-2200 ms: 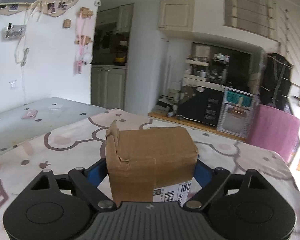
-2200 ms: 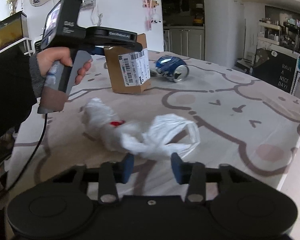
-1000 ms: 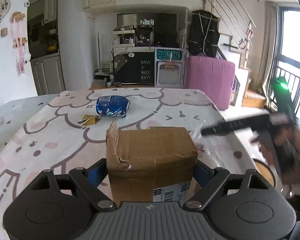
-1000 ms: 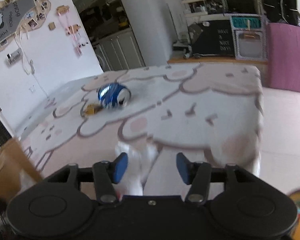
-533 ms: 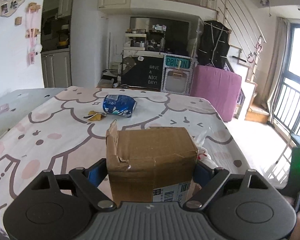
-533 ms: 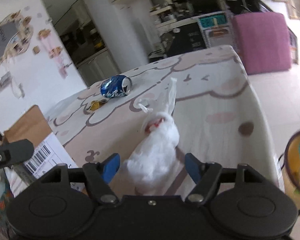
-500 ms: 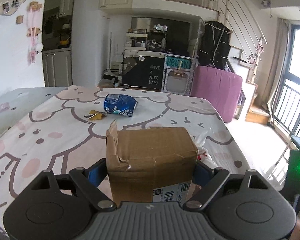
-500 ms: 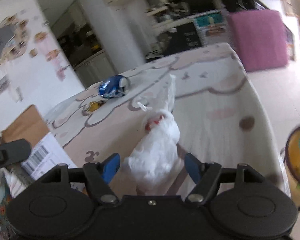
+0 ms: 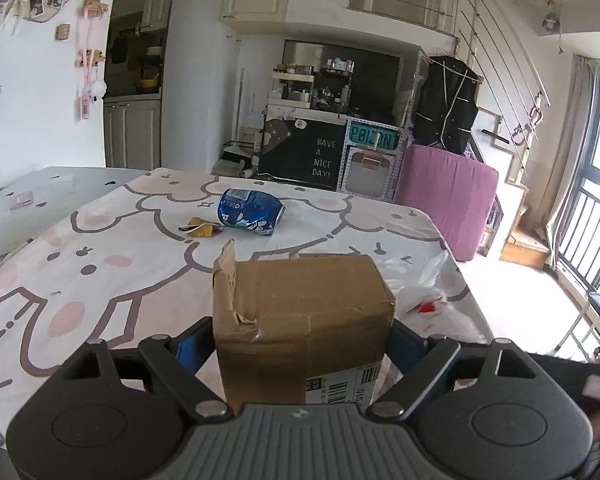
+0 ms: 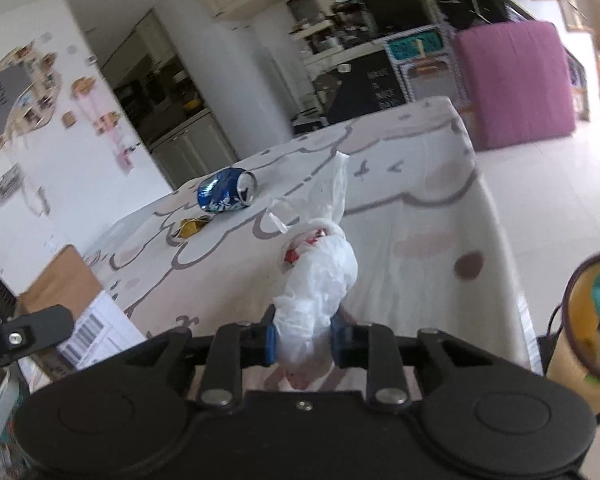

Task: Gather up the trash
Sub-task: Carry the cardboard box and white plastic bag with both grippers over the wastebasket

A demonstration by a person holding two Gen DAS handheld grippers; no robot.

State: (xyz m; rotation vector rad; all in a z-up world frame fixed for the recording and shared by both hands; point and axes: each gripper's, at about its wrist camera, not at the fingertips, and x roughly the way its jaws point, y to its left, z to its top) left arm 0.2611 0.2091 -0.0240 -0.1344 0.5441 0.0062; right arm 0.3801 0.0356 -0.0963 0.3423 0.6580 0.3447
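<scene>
A brown cardboard box (image 9: 304,320) with a barcode label sits between the blue pads of my left gripper (image 9: 300,344), which is shut on it above the table. In the right wrist view a crumpled white plastic bag (image 10: 320,280) with a red scrap inside stands between the pads of my right gripper (image 10: 304,340). Its jaws are closing and pinch the bag's lower part. The same bag (image 9: 428,300) shows to the right of the box. A crushed blue can (image 9: 252,216) and a yellow wrapper (image 9: 200,230) lie farther back on the table.
The table (image 9: 100,280) has a white cloth with a pink cartoon pattern, and its right edge drops to a tiled floor. A round container (image 10: 592,312) with colourful contents stands on the floor at the right. A pink box-like thing (image 9: 444,200) stands beyond the table.
My right gripper's jaws, open around the white bag half a second ago, have closed onto it. The left gripper keeps the box, and its view has swung slightly.
</scene>
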